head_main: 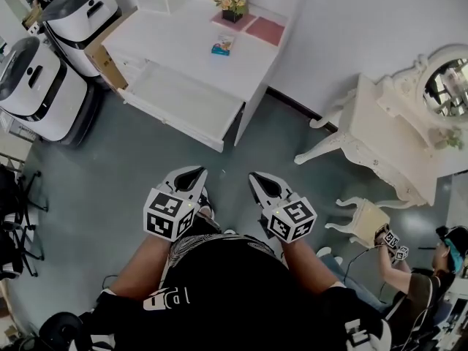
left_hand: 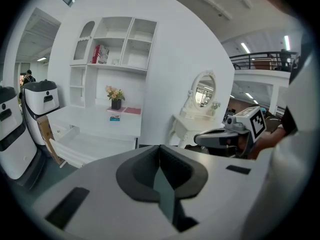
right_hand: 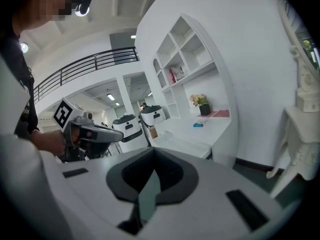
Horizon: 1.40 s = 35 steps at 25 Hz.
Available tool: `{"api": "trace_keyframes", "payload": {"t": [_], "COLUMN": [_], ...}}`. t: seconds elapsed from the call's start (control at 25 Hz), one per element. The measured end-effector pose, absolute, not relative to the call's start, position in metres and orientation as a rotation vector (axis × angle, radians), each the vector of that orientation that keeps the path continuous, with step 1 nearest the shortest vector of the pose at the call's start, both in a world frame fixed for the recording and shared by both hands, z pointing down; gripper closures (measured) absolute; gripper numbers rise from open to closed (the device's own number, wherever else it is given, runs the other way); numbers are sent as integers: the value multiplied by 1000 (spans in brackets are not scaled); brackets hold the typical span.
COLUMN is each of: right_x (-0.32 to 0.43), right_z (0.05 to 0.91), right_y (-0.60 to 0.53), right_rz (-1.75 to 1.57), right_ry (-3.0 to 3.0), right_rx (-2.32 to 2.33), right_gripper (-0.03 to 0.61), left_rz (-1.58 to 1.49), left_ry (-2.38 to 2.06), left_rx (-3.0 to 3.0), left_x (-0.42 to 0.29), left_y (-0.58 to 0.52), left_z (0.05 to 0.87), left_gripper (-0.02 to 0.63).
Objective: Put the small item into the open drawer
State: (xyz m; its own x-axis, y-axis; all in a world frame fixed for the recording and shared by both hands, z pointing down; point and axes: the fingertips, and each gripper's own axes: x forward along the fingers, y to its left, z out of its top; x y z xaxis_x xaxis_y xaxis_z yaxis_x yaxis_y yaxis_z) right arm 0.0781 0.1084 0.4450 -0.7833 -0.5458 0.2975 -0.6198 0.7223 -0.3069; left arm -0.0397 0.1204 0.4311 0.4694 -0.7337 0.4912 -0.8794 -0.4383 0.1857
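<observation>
- Across the bare floor from the person, on the white tabletop [head_main: 168, 46], lies the small item [head_main: 223, 44]. It is a blue-green packet just in front of the flower pot [head_main: 232, 13] and beside two pink mats [head_main: 254, 26].
- It sits well apart from both grippers, straight ahead of the person. Its long axis I cannot make out at this range.
- The left gripper [head_main: 194, 172] has its jaws pressed together on nothing. The right gripper [head_main: 256, 175] is the same, jaws together and empty.
- Neither hand looks clearly nearer. The item lies about midway between the two, so I judge either could take it once its jaws are spread.
- The open drawer [head_main: 183, 97] juts from the desk toward the person, just below and left of the item. It looks empty, and a short carry over the tabletop's front edge should reach it.
- For room, the floor ahead is open. Two white machines [head_main: 36, 86] crowd the drawer's left end. The ornate vanity [head_main: 380, 134] and stool [head_main: 363, 221] stand off to the right, clear of the approach.
</observation>
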Motion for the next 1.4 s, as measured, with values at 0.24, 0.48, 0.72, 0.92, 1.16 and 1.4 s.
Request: {"api": "trace_keyframes", "payload": {"t": [0.24,0.48,0.72,0.92,1.16,1.4], "right_x": [53,30,8,-6,-20,-20], "right_z": [445,444,445,449,440,436], "right_y": [59,11,-37,-68,-101,-116], "right_rz": [578,551,569,580,536,544], "right_ry": [-2711,-2657,-2598,-2561,-2571,-2567], "right_rx": [948,963,1017,1060,1130,1180], "right_gripper": [569,569,569,569,569,569], "left_rz": [485,475,465,462,488,502], "left_ry": [-1338,-1338,-1286,-1274,-1252,-1238], "left_rx": [2316,2330,2360,2389,2406,2416], "left_x": [-67,-103,-134,-156,-177,-181], "left_y": [68,15,-35,-71,-102,-122], "left_z": [436,433,427,426,430,430], "left_gripper": [598,598,598,598,598,598]}}
